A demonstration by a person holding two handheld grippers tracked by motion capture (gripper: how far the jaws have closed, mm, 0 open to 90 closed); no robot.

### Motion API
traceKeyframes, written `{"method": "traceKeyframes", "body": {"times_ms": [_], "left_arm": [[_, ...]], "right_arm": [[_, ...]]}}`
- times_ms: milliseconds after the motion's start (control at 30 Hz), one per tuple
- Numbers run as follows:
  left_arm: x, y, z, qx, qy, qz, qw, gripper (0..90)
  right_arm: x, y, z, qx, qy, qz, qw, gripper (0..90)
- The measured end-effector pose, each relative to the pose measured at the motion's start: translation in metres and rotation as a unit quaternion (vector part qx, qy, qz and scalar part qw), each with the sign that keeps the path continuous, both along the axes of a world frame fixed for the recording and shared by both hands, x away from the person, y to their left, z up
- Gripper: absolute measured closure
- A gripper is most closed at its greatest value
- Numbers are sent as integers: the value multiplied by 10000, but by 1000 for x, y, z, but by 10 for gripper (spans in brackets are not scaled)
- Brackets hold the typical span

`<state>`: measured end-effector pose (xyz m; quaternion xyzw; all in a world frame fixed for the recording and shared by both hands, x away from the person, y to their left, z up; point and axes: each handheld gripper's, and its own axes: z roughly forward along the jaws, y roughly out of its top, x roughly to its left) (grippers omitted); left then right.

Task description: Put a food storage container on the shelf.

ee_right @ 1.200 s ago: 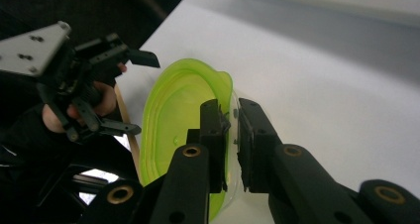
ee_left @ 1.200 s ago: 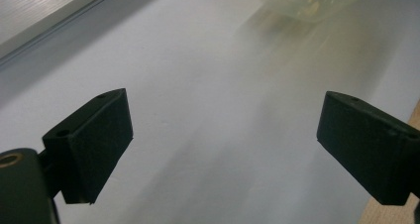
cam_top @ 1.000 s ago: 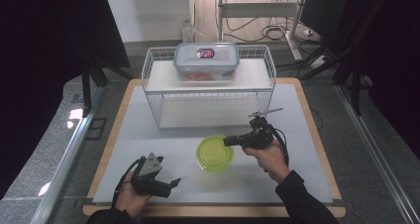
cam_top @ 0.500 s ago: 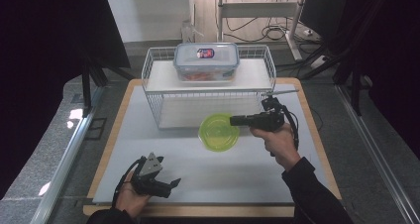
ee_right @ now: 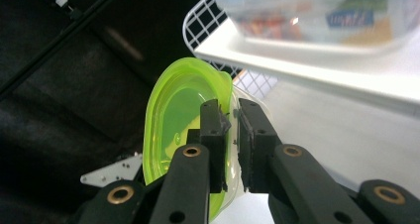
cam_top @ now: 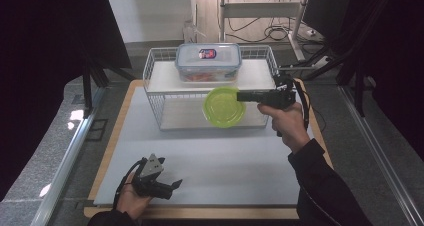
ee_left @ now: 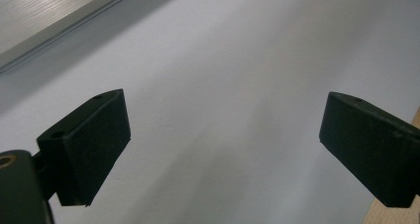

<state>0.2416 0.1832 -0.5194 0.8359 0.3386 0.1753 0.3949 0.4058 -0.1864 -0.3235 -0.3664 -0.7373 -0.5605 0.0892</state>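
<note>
Tongs in your right hand (cam_top: 241, 96) pinch the green bowl (cam_top: 223, 107), now lifted off the tabletop (cam_top: 225, 156) to rack-shelf (cam_top: 165, 76) height; left tongs (cam_top: 172, 186) spread, idle.

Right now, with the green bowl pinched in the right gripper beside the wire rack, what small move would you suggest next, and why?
Probably carry it a little farther toward the rack's top shelf. The right gripper is shut on the green bowl by its rim, holding it off the table in front of the wire rack. The lidded container fills the shelf's middle, so aim for the free space beside it.
</note>
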Motion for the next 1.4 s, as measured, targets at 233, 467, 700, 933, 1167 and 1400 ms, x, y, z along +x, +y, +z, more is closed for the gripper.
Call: {"method": "traceKeyframes", "body": {"times_ms": [233,467,700,933,1167,1400], "left_arm": [[0,0,0,-48,5,14,10000,55],[-1,1,1,-69,-17,30,10000,55],[-1,1,1,-92,-27,38,9999,55],[-1,1,0,-117,-3,28,9999,56],[0,1,0,-139,11,21,9999,58],[-1,1,0,-152,25,-4,9999,59]], "right_arm": [[11,2,22,110,-84,-140,9998,826],[23,6,45,159,-203,-307,9992,827],[34,12,63,231,-287,-462,9983,827],[49,22,79,206,-354,-676,9969,827],[64,28,84,179,-337,-867,9955,827],[84,43,85,179,-258,-1072,9937,826]]}}
